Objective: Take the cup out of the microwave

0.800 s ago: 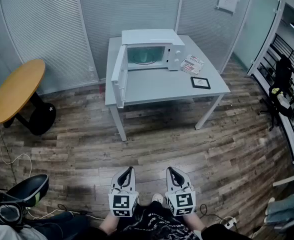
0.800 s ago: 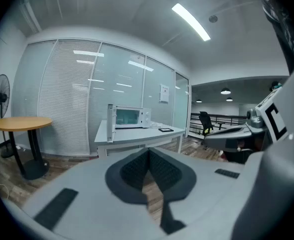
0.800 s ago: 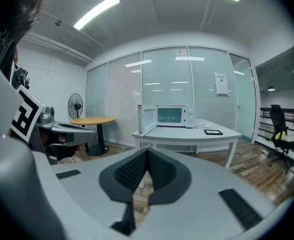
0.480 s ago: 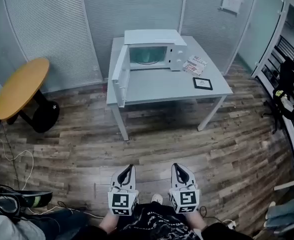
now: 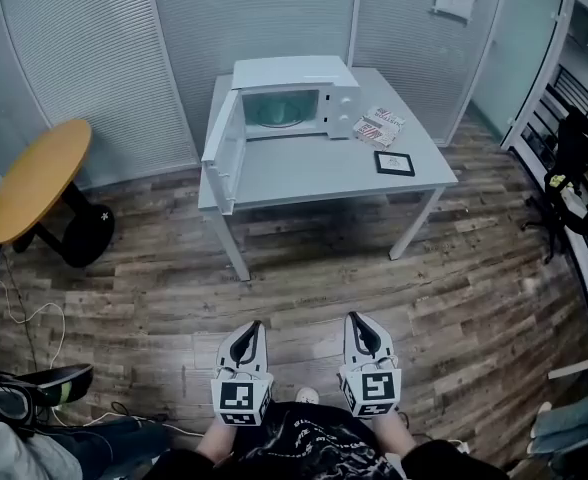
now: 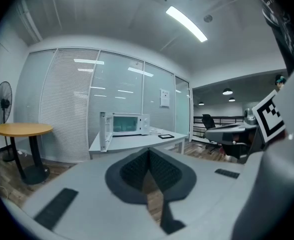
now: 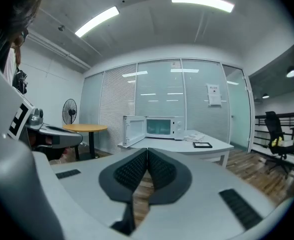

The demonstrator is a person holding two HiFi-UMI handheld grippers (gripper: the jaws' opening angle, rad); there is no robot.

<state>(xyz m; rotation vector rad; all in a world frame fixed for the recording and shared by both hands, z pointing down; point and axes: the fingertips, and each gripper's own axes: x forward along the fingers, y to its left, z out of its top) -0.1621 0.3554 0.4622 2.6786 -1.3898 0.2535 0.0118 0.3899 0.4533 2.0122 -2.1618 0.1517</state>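
Head view: we hold the left gripper (image 5: 253, 328) and right gripper (image 5: 356, 320) well apart from the table (image 5: 314, 173); the microwave (image 5: 289, 98) on it stands open, and we cannot make out the cup inside

Left gripper view: jaws pressed together, empty

Right gripper view: jaws pressed together, empty

Grey left tool (image 5: 253, 326), right tool (image 5: 355, 319); black pads (image 6: 132, 171), marker cubes (image 5: 239, 398); patterned top (image 5: 309, 450).
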